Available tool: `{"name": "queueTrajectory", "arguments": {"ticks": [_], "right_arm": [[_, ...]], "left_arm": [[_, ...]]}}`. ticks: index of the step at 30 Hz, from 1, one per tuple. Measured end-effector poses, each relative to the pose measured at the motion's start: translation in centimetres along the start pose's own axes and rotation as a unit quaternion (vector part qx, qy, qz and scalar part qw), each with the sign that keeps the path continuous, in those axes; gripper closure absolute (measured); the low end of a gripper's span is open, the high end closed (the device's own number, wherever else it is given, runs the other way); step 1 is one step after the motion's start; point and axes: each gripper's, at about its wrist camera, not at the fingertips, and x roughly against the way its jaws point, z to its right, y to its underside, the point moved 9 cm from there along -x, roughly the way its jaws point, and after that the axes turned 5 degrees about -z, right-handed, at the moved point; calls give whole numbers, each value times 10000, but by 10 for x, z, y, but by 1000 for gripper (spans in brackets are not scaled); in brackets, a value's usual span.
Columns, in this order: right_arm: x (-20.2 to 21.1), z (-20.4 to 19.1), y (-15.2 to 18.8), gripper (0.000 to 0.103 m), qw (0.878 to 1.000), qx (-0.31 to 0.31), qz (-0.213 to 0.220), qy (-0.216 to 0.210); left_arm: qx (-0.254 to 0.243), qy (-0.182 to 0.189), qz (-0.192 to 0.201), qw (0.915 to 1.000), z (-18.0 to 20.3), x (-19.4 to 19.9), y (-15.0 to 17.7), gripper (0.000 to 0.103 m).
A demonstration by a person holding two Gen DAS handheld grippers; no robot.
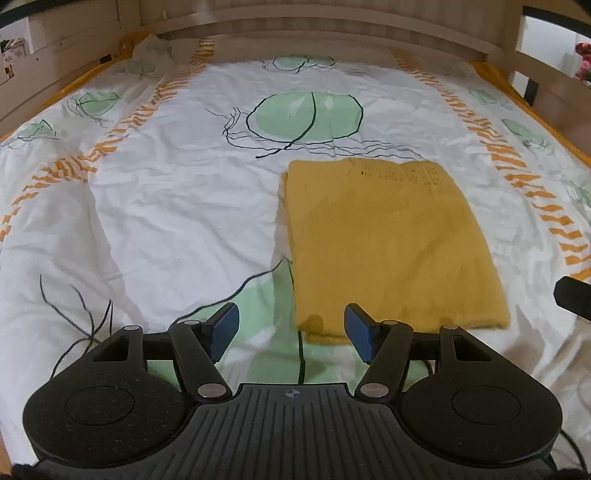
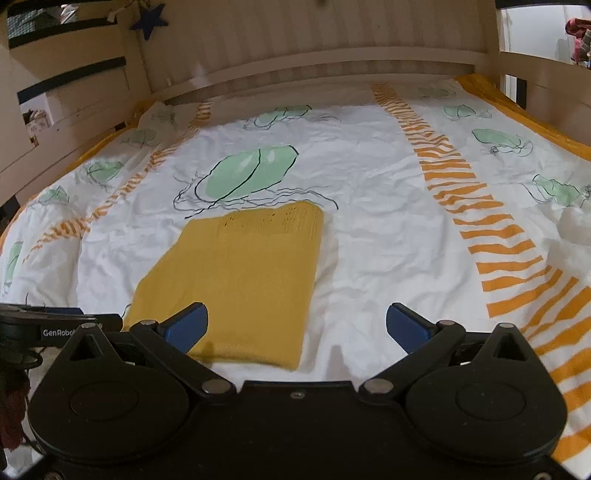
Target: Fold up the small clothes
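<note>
Yellow knit garment [image 1: 391, 243] lies flat on the bed [image 1: 166, 206], already a neat rectangle with layered edges visible along its left side, so it looks folded at least once. Long axis runs away from the person toward the headboard [image 1: 295, 33]; the near short edge is closest to both tools.

Left gripper [image 1: 291, 332]: fingers apart, nothing between them, hovering over the bedsheet at the garment's near-left corner. Its right blue pad overlaps the near hem in view, but contact can't be confirmed. The garment sits forward and to the right of this gripper.

Right gripper [image 2: 295, 326]: fingers wide apart, empty. The garment's near-right corner falls between the two pads in the right wrist view, and the cloth stretches forward and to the left. Whether the pads touch the fabric is unclear; they look just above it.

So each tool sits at one near corner, the left at the left corner and the right at the right corner, about equally close. That reads like a setup for pinching the near hem and carrying it forward to the far edge, halving the rectangle across its long axis. Alternatively the fold is finished and both have let go; can't tell from this alone.

Risk if folding on: the knit is soft and layered, so a shallow pinch may catch only the top layer.

A crumpled white cloth [image 1: 155, 48] sits at the far-left corner of the bed, well apart.
</note>
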Motion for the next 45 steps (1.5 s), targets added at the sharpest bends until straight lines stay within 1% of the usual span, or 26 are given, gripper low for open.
{"name": "queueTrajectory", "arguments": {"ticks": [4,9,14,16,18,26,28,35,38,43,45], "right_arm": [[5,-4,6,0,10000,88,2,-7],[5,-6,12,1,9999,-17,-117,-102],[2,-5,17,1,9996,-28,-259,123],[1,-5,19,1,9994,-48,-312,153],[1,-4,19,1,9993,-84,-332,133],[0,-5,21,1,9990,-180,-392,70],[-1,-5,22,1,9989,-204,-407,69],[-2,-5,24,1,9987,-262,-444,41],[-2,-5,24,1,9987,-269,-436,53],[-2,-5,24,1,9986,-288,-431,41],[-2,-5,24,1,9987,-284,-426,50]], "left_arm": [[18,44,-66,10000,0,1,6,42],[59,81,-109,9999,1,3,11,42],[7,73,-139,9999,2,5,16,41],[-15,110,-202,9997,4,5,18,36],[-14,110,-229,9997,4,5,20,33],[7,153,-344,9993,3,2,24,31],[28,202,-366,9991,4,2,25,25],[-7,274,-404,9988,8,-1,26,25],[-35,268,-540,9982,10,-5,27,24],[-35,287,-665,9974,12,-6,31,24],[-19,237,-703,9972,11,-6,32,24]]}}
